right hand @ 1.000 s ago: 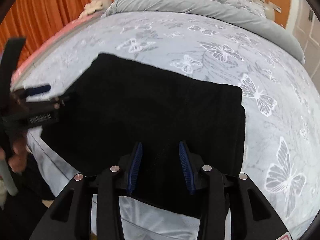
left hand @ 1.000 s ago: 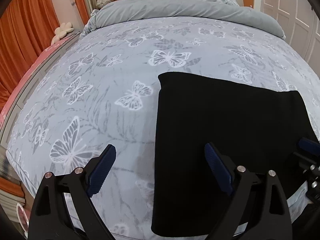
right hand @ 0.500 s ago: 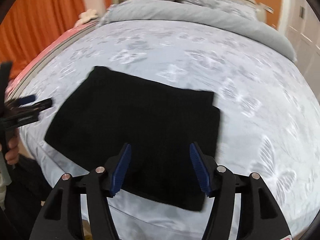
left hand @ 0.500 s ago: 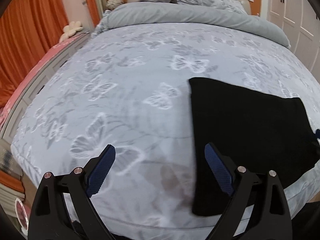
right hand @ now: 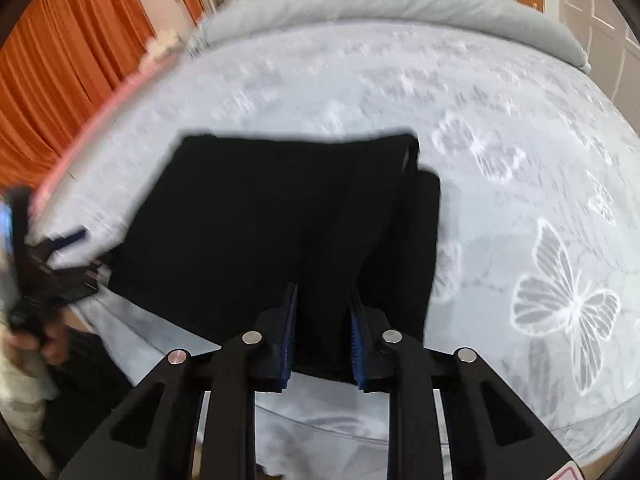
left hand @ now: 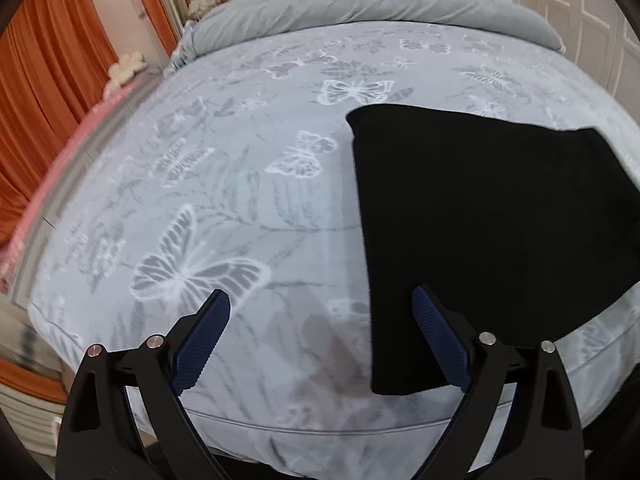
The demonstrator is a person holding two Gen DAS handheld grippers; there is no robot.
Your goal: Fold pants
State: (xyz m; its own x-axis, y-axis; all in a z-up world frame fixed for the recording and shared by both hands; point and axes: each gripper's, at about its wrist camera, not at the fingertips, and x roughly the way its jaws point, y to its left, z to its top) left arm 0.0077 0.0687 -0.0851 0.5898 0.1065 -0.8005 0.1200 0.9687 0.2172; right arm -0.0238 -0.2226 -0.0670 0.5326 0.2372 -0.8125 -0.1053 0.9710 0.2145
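The folded black pants (right hand: 280, 220) lie across the bed (right hand: 520, 160), directly ahead of the right tool (right hand: 323, 332), whose jaws are closing without visibly pinching cloth. The left tool (left hand: 320, 336), jaws wide apart and empty, hangs off their left edge.

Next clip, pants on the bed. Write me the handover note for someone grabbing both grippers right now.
Left gripper: open, empty, over bare bedspread just left of the pants.
Right gripper: jaws closing, nothing between them, above the pants' near edge.
Pants: black, folded into a compact rectangle, flat near the foot of the bed; right side shows stacked layers.
Done: the fold looks finished.
Left: probably only a tidy-up and pulling both grippers away.
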